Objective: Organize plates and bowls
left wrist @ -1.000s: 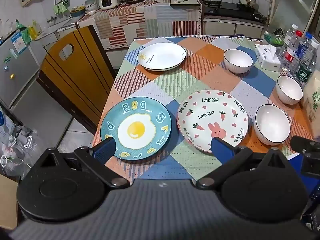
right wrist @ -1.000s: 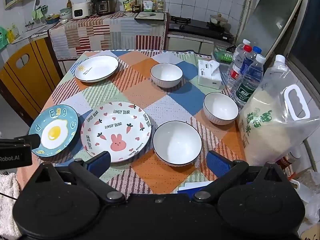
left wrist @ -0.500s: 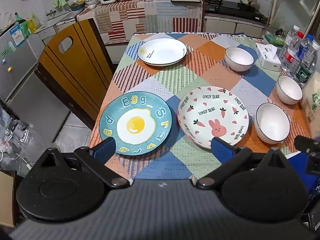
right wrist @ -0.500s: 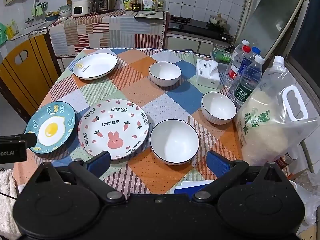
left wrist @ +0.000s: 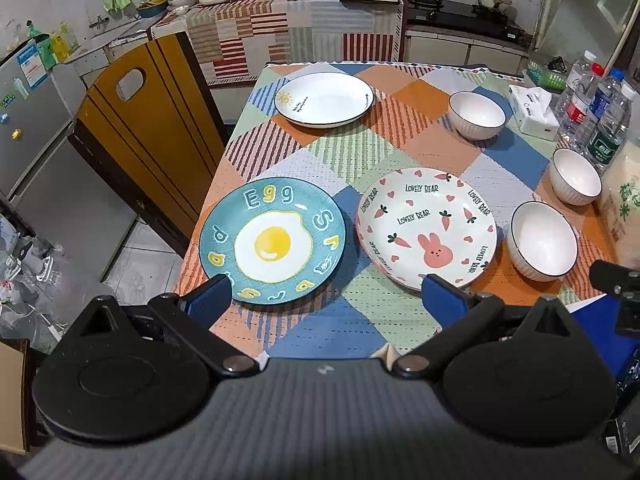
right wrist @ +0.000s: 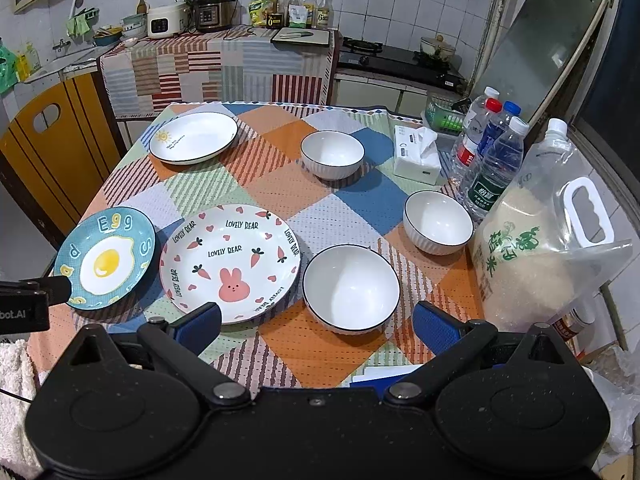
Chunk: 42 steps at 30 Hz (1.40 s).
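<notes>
At frame bottom, left gripper [left wrist: 326, 294] and right gripper [right wrist: 316, 322] both spread wide, empty. Egg plate [left wrist: 272, 240] lower left; nearest bowl [right wrist: 351, 288] centre-right. Nothing stacked yet; approach stage. Next probably a rim grasp.

A soft patchwork tablecloth [right wrist: 280, 192] of matt cloth, dotted with a fine woven texture, covers the table. On it lie glossy glazed ceramic pieces: a blue egg plate [left wrist: 272, 240], a rabbit plate [right wrist: 230, 262] and white bowls with ribbed outer walls [right wrist: 351, 288]. Clear plastic water bottles [right wrist: 494, 168] stand beside a paper tissue box [right wrist: 416, 156].
</notes>
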Tool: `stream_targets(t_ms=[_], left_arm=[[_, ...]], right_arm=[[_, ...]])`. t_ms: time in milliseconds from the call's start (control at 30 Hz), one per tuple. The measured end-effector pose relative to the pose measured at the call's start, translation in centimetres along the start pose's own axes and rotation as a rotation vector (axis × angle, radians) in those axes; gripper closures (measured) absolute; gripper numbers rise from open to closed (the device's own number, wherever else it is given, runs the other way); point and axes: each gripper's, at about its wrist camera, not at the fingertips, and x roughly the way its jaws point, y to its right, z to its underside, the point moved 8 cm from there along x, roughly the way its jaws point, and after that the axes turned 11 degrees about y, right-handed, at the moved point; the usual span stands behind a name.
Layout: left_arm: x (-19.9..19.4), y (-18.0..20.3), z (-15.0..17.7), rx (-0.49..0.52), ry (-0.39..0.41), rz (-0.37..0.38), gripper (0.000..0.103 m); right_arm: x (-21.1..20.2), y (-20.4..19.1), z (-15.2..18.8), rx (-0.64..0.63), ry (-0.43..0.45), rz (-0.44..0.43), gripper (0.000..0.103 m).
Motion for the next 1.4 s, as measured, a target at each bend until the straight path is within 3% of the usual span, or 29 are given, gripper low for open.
stream_targets(t_ms=[1400], left_arm=[[-0.9, 0.8, 0.3, 0.002, -0.021, 0.054, 0.003]], right_arm=[[1.4, -0.3, 1.0, -0.011, -0.039, -0.005, 0.0]])
